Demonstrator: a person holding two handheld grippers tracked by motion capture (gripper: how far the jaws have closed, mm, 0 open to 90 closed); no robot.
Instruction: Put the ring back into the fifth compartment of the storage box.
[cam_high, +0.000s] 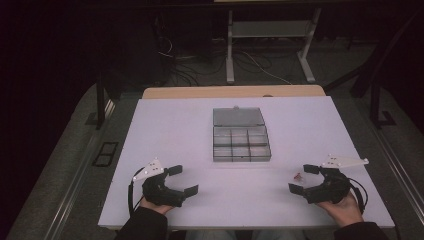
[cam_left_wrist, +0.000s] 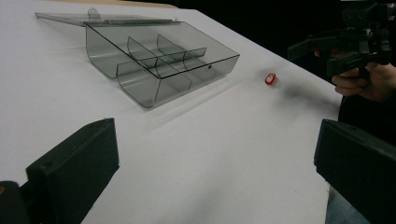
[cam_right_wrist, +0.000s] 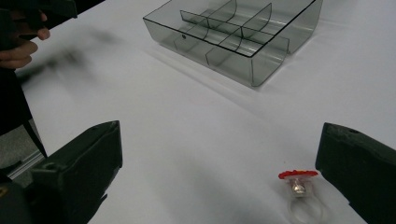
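Note:
A grey see-through compartment box (cam_high: 241, 141) lies mid-table with its lid folded back; its compartments (cam_left_wrist: 159, 65) (cam_right_wrist: 236, 35) look empty. A small clear ring with a red top (cam_right_wrist: 299, 186) rests on the white table (cam_high: 175, 125) near the front right, also seen as a red speck (cam_high: 297, 176) (cam_left_wrist: 270, 78). My right gripper (cam_high: 304, 178) stands open just beside the ring, which lies close to its right-hand jaw. My left gripper (cam_high: 183, 179) is open at the front left, holding nothing. Across the table, the left gripper view catches the right gripper (cam_left_wrist: 336, 51).
A wooden strip (cam_high: 234, 91) edges the table's far side. Beyond it, on the dark floor, stand white desk legs (cam_high: 230, 50) with cables. A dark metal frame (cam_high: 102, 100) stands at the left. Bare table surrounds the box.

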